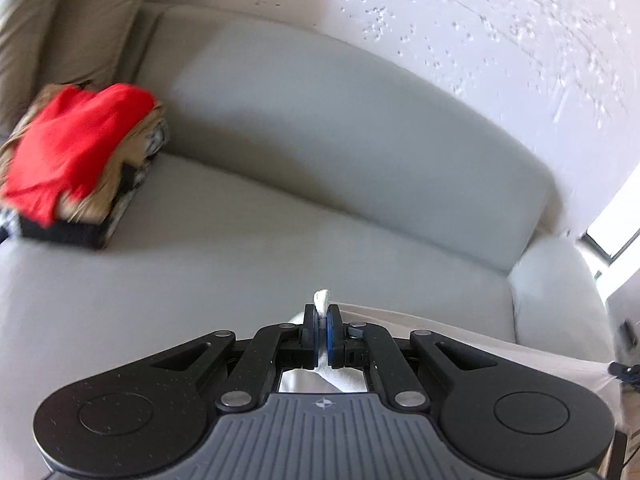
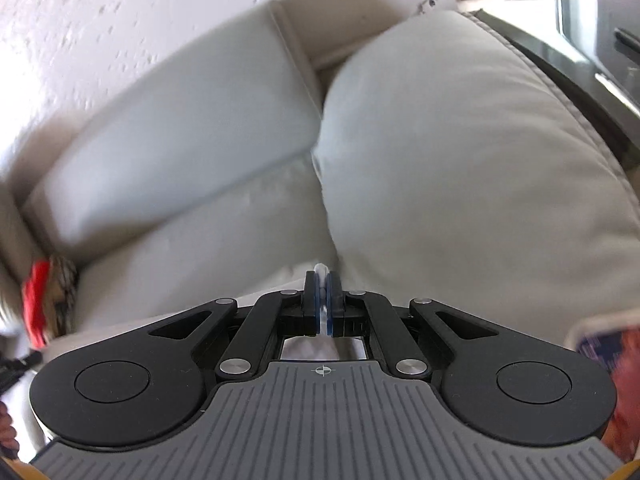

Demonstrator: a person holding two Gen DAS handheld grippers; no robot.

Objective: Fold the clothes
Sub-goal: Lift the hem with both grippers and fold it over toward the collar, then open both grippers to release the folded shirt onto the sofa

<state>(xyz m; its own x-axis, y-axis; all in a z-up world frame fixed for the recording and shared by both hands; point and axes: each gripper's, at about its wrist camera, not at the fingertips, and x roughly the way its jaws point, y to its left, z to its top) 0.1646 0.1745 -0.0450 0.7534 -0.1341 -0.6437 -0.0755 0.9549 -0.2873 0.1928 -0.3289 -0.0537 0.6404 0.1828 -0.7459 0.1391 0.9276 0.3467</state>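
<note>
A white garment (image 1: 472,332) is held up over the sofa seat. My left gripper (image 1: 322,314) is shut on one bunched corner of it, and the cloth runs away to the right as a taut edge. In the right wrist view my right gripper (image 2: 322,282) is shut on another pinch of the white garment (image 2: 321,269), with more white cloth showing under the jaws. Most of the garment hangs below both grippers, out of sight.
A light grey sofa (image 1: 340,152) with back cushions and a padded armrest (image 2: 460,160) fills both views. A stack of folded clothes topped by a red garment (image 1: 76,140) sits at the left end of the seat. A white textured wall (image 1: 500,32) stands behind.
</note>
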